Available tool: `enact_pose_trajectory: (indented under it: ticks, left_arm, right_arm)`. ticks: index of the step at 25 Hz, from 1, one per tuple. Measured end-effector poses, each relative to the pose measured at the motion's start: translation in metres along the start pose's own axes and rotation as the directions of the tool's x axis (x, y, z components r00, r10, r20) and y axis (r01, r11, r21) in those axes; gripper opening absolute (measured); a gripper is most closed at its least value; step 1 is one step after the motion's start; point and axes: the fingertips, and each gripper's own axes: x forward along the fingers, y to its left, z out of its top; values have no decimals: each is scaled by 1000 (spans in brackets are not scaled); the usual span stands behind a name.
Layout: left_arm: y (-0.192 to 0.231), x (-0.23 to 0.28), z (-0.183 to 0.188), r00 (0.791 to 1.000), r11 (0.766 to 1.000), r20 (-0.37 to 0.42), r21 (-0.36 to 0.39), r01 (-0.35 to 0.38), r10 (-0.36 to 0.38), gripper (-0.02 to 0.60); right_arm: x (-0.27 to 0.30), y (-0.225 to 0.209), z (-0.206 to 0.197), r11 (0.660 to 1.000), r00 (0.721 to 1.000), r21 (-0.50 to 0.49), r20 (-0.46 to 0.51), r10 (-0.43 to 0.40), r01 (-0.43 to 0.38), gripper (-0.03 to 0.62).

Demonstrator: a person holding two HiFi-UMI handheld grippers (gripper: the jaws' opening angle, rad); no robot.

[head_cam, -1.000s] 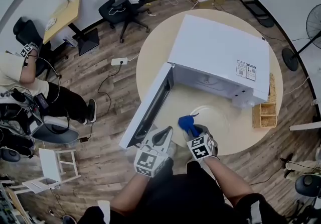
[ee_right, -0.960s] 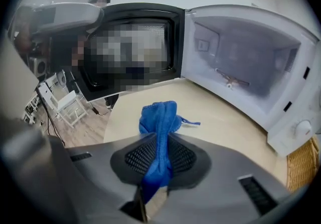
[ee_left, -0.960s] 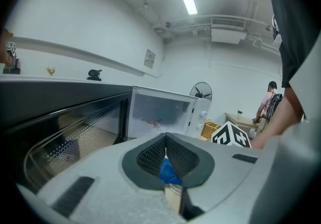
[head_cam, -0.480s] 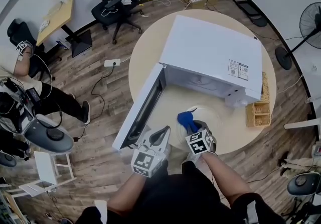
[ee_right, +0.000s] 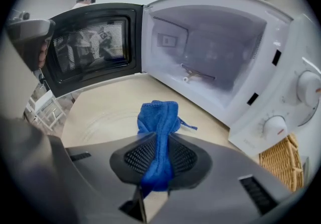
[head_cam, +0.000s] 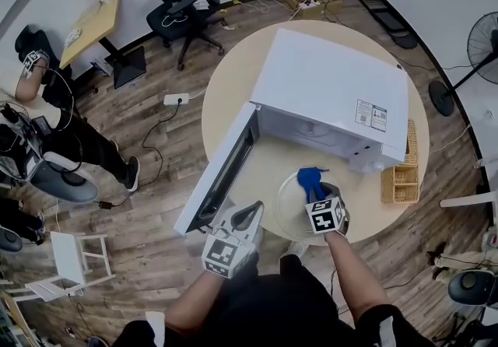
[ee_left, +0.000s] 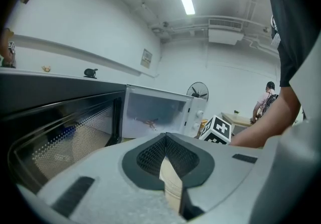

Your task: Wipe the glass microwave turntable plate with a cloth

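Observation:
The glass turntable plate (head_cam: 289, 217) lies flat on the round table (head_cam: 233, 96), in front of the open white microwave (head_cam: 331, 85). In the right gripper view the plate (ee_right: 103, 117) shows as faint rings on the wood. My right gripper (head_cam: 315, 191) is over the plate's far side, shut on a bunched blue cloth (head_cam: 310, 177) that hangs out past the jaws and rests on the glass. The same cloth (ee_right: 159, 113) fills the right gripper (ee_right: 157, 140). My left gripper (head_cam: 250, 215) is held at the table's near edge, left of the plate and apart from it. The left gripper (ee_left: 165, 138) is shut and empty.
The microwave door (head_cam: 222, 170) stands open to the left, close beside my left gripper. A wicker basket (head_cam: 400, 180) sits at the table's right edge by the microwave knobs (ee_right: 275, 127). A seated person (head_cam: 35, 73), office chairs and a fan are around the room.
My right gripper has carried the blue cloth to the right and farther across the plate. The left gripper has stayed about where it was.

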Motion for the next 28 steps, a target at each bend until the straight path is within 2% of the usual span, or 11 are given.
enact_pose_trajectory:
  ticks: [17,22,28]
  left_arm:
    - [-5,-1,-1,1000,1000,-8,7,10,-10,6]
    - [-7,1,-5,1000,1000,-14,9,13,-13,6]
    - [-11,1,-6,1000,1000,-16,5,16,-16,6]
  right_arm:
    - [-10,-66,-22,990,990,27,-25,-137,138,69]
    - [-13,-74,-25,988,989,59,-12,-144,145,69]
    - [-35,-53,-11,991,991,100,91,-97,88,67]
